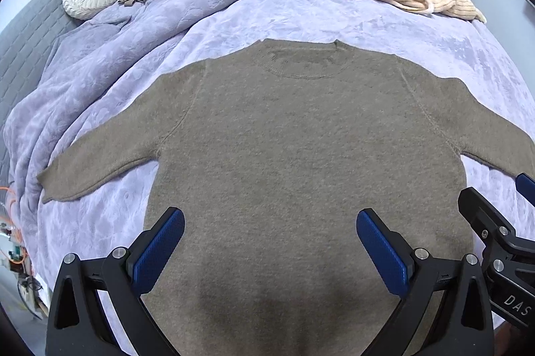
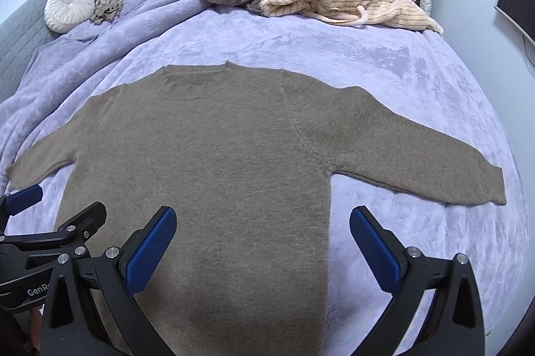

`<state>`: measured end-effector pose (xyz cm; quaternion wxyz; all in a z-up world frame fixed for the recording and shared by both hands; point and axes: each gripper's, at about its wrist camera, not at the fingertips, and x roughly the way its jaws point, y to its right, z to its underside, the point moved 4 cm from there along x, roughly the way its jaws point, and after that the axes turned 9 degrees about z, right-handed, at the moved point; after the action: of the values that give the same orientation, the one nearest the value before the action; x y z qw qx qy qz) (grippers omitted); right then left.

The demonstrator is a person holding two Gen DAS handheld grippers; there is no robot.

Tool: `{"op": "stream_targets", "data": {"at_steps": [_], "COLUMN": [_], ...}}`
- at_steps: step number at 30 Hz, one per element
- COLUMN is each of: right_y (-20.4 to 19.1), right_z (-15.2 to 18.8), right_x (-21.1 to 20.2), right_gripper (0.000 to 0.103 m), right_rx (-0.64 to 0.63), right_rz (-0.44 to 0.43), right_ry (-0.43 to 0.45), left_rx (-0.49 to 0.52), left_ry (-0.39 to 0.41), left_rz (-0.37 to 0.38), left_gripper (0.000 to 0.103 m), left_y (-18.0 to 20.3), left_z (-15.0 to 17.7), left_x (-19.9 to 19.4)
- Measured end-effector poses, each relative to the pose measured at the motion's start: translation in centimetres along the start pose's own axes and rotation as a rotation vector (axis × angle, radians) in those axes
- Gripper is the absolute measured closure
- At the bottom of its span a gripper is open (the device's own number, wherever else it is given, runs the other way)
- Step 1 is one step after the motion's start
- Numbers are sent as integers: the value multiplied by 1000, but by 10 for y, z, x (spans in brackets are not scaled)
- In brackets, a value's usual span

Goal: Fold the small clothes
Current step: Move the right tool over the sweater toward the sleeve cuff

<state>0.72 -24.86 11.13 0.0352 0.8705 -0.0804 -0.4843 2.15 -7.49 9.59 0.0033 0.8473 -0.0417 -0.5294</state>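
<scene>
Left wrist view: brown sweater [image 1: 301, 155] flat on bed [image 1: 301, 18], centre frame, sleeves spread. Left gripper [image 1: 271, 242] and right gripper [image 2: 262, 242] both wide open, empty — above hem. Risk: pinching one layer only, or dragging fuzzy knit askew — crooked fold.

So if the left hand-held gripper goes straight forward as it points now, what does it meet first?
Most likely the brown sweater: the left hand-held gripper is open above its body, aimed toward the neckline. Depth is unclear.
</scene>
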Motion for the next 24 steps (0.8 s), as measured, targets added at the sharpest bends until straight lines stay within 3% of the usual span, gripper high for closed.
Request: {"op": "stream_targets", "data": {"at_steps": [24], "right_y": [107], "right_z": [-30], "right_x": [38], "right_gripper": [0], "right_rx": [197], "right_rz": [76], "right_ry": [-14], "left_rx": [130], "left_ry": [-6], "left_rz": [21], "left_gripper": [0], "left_y": [99], "left_z": [-54], "left_x": [37]}}
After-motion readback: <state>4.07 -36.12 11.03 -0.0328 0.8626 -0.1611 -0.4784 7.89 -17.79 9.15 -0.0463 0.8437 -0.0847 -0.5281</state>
